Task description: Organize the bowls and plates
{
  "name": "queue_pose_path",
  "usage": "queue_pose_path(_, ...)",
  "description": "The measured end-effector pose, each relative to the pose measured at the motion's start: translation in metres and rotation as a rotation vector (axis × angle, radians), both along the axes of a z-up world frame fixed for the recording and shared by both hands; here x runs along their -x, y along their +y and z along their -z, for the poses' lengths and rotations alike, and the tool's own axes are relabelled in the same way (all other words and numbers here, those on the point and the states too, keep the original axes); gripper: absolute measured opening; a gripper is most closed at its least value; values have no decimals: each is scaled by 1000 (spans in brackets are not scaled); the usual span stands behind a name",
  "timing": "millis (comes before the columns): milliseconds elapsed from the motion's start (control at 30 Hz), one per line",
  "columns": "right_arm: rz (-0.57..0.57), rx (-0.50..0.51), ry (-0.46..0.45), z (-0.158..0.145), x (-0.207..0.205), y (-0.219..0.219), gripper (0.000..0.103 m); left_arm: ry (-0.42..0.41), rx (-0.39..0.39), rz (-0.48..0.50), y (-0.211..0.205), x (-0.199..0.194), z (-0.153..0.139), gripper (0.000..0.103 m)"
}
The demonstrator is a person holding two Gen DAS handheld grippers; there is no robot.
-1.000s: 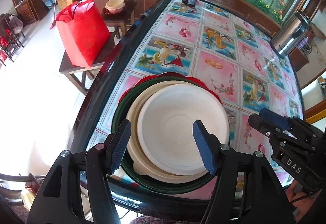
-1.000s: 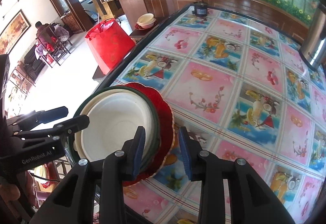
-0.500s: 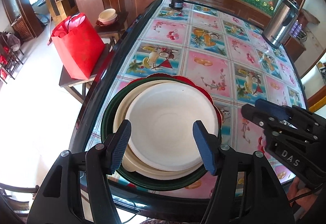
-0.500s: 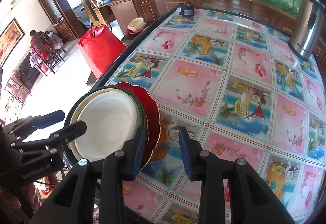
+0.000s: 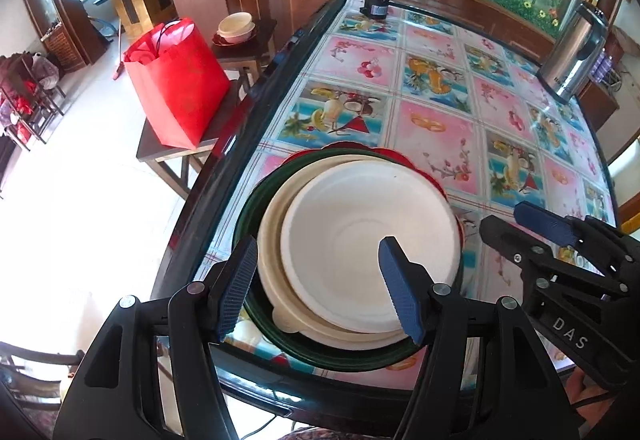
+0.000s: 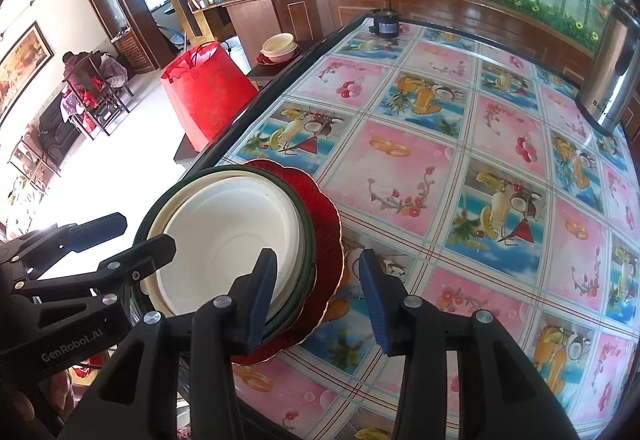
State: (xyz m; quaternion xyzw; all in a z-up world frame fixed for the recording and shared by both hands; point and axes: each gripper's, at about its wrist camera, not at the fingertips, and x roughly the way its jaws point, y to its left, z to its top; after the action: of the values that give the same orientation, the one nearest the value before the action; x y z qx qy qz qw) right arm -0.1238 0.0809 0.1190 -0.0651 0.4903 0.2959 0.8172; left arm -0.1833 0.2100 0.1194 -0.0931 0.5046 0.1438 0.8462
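A stack of dishes sits at the near left corner of the table. On top is a white bowl (image 5: pixel 368 252), nested in a cream plate (image 5: pixel 272 224), a dark green plate (image 5: pixel 248 208) and a red scalloped plate (image 6: pixel 326 224) at the bottom. My left gripper (image 5: pixel 318 286) is open and empty, hovering just above the stack's near rim. My right gripper (image 6: pixel 316 296) is open and empty over the stack's right edge; it also shows in the left wrist view (image 5: pixel 516 226). The white bowl (image 6: pixel 224 248) shows in the right wrist view too.
The table (image 6: pixel 460 168) has a fruit-pattern cloth under glass. A steel kettle (image 6: pixel 612 80) stands at the far right, a small black motor (image 6: pixel 384 24) at the far edge. Left of the table are a red bag (image 5: pixel 176 80) and a stool with bowls (image 5: pixel 236 28).
Both grippers have drawn back and up from the stack, which looks smaller and farther. The right gripper's fingers have opened wider. The dishes have not moved.
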Motion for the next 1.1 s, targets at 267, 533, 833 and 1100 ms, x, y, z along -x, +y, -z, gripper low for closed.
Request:
queue_pose_path(267, 3, -3, 9, 1, 0, -2, 43, 12, -71, 11, 1, 1, -2, 64)
queue_pose_path(533, 5, -9, 2, -2, -1, -3, 43, 69, -79, -56, 10, 2, 2, 64)
queue_pose_path(833, -6, -5, 7, -1, 2, 1, 43, 57, 27, -21, 7, 3, 2, 64)
queue_pose_path(1100, -17, 0, 10, 2, 4, 7, 43, 101, 7, -22, 3, 4, 10, 64)
